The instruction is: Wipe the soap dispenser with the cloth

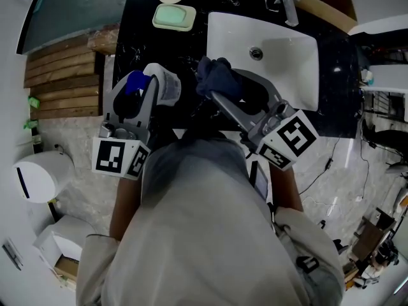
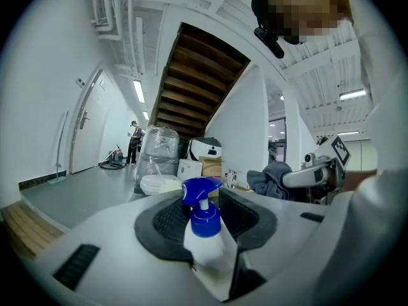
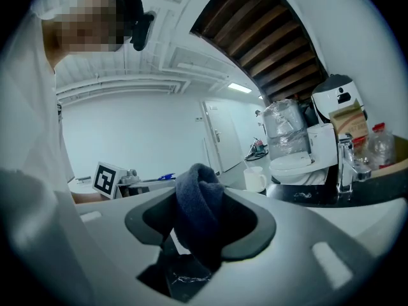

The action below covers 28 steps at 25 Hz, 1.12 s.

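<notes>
The left gripper [image 2: 204, 204] clamps the smooth white soap dispenser [image 2: 206, 246], the right gripper [image 3: 203, 199] a bunched dark fleecy cloth [image 3: 197, 225].

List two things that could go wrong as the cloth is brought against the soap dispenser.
1. The left gripper holds the soap dispenser by its white body; a sideways push from the cloth might twist it loose over the counter.
2. The cloth sits bunched in the right gripper, so its hard jaws may strike the bottle or press the blue pump.
</notes>
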### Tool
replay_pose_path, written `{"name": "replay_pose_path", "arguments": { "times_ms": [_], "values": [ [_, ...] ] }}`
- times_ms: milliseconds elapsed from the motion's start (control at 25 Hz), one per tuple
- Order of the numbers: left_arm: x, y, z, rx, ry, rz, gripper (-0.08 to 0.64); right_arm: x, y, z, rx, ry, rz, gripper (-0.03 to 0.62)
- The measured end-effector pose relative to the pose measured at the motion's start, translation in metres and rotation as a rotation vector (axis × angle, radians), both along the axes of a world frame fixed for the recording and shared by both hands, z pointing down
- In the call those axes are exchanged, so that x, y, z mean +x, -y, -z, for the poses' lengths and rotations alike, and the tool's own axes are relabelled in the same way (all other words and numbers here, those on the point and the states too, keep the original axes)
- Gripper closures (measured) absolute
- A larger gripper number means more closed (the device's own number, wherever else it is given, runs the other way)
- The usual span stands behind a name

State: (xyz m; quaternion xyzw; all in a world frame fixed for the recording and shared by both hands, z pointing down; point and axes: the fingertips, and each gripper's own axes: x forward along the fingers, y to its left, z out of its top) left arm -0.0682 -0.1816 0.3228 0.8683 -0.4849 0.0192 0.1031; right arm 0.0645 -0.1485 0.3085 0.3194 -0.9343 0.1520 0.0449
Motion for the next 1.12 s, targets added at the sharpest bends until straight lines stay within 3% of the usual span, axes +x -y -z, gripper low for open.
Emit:
{"name": "replay_pose_path", "arguments": {
  "times_ms": [640,1120],
  "values": [
    [-0.026,0.003,-0.005,-0.009,-0.020,0.039,0.420,-0.067,0.021,0.007,0.067,-0.067,0.183,0.413],
    [-0.029,0.001,-0.006,0.005,-0.009,0.016,0.420,-0.113,0.032,-0.016,0.049,-0.098,0.274,0.413]
  ]
}}
